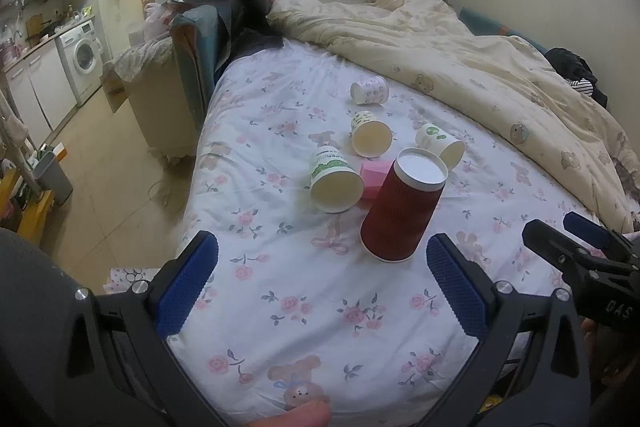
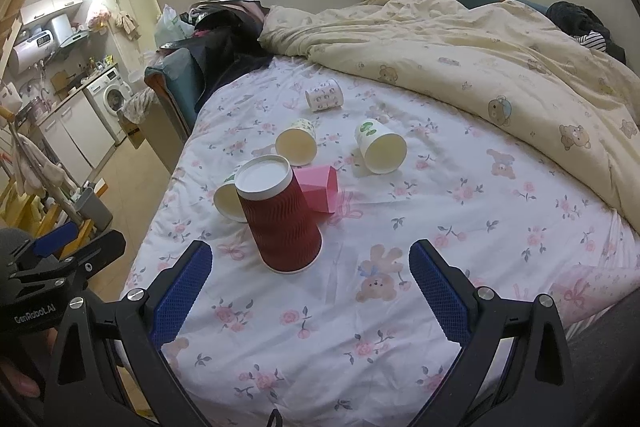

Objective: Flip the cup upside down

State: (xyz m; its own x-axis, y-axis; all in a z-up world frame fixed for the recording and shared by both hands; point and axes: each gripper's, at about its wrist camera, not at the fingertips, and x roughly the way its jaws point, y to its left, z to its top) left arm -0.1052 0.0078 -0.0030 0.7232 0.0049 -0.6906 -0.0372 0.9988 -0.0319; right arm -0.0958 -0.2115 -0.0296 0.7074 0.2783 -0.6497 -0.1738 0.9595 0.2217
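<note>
A dark red ribbed paper cup (image 1: 402, 209) stands upside down on the floral bedsheet (image 1: 304, 311), white base up, leaning slightly; it also shows in the right wrist view (image 2: 280, 215). My left gripper (image 1: 322, 255) is open and empty, just short of the cup, which stands toward its right finger. My right gripper (image 2: 310, 259) is open and empty, with the cup just beyond the gap between its fingers. Several white paper cups lie on their sides behind it, such as one with green print (image 1: 334, 181) and another (image 2: 380, 147). A pink cup (image 2: 320, 187) lies beside the red one.
A cream bear-print duvet (image 1: 480, 67) is heaped along the back and right of the bed. The bed's left edge drops to a tiled floor (image 1: 100, 163) with a bin and a kitchen area with a washing machine (image 1: 82, 57). The right gripper shows in the left view (image 1: 580, 247).
</note>
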